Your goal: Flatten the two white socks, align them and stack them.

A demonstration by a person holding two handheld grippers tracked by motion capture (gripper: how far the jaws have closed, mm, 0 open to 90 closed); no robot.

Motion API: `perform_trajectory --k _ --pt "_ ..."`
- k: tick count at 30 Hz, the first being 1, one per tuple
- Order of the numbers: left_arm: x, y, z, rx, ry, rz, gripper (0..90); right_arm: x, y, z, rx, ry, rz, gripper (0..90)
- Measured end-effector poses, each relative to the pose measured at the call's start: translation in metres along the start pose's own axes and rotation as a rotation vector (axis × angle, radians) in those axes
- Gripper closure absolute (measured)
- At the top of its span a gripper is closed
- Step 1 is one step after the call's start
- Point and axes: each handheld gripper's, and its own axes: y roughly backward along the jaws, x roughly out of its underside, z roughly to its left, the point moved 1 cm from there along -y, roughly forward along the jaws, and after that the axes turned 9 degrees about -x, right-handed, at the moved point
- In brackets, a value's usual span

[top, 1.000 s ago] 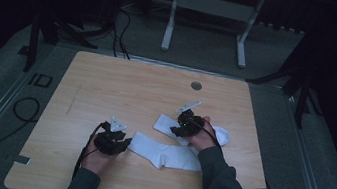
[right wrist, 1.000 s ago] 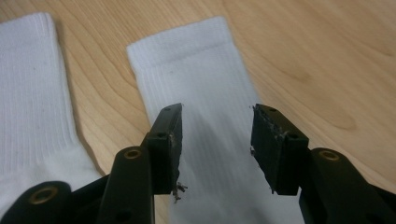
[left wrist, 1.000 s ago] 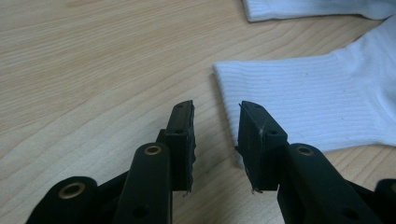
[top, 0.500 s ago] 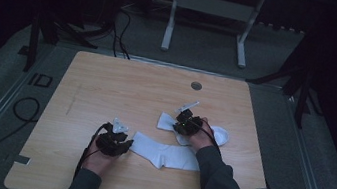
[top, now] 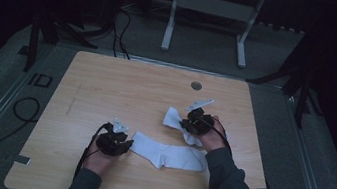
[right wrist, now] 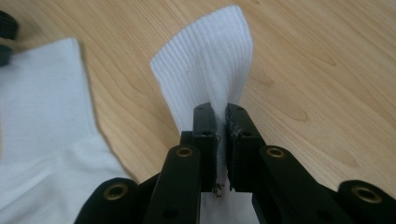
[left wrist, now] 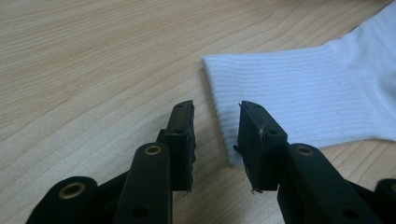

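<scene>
The right gripper view puts the right gripper [right wrist: 221, 135] squarely on the farther white sock [right wrist: 208, 65]: its fingers [right wrist: 204, 140] are pressed together on a pinch of the ribbed fabric, and the cuff stands up and fans out beyond them, which suggests the sock is being lifted or carried rather than left lying flat. A clamp through both layers like this keeps the soft cloth from sliding out, and that seems the likely reason for so deep a bite. The left gripper view shows the left gripper [left wrist: 215, 140] low over the counter [left wrist: 84, 60], its fingers [left wrist: 183, 140] parted with a clear gap and holding nothing; they sit astride the corner of the cuff of the nearer white sock [left wrist: 299, 98], which lies flat, so this hand appears lined up to close on that edge. The high view gives what neither close view can: the layout, with the nearer white sock [top: 167, 154] stretched out between the two hands near the front of the counter [top: 122, 87], the left gripper [top: 121, 144] at its left end, and the right gripper [top: 187, 123] farther back and to the right with the farther white sock [top: 173, 118] bunched around it. The close views in turn supply the ribbing and the finger gaps, too small to read from above.
</scene>
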Motion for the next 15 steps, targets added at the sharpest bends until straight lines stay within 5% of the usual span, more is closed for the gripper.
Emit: perform_trajectory --k 7,15 --pt "0.0 0.0 0.001 0.0 -0.004 0.002 65.8 0.0 0.016 0.006 -0.016 0.017 -0.015 83.5" --pt "0.0 -0.001 0.0 0.001 0.0 0.0 65.8 -0.008 0.053 0.021 -0.013 0.065 -0.072 83.4"
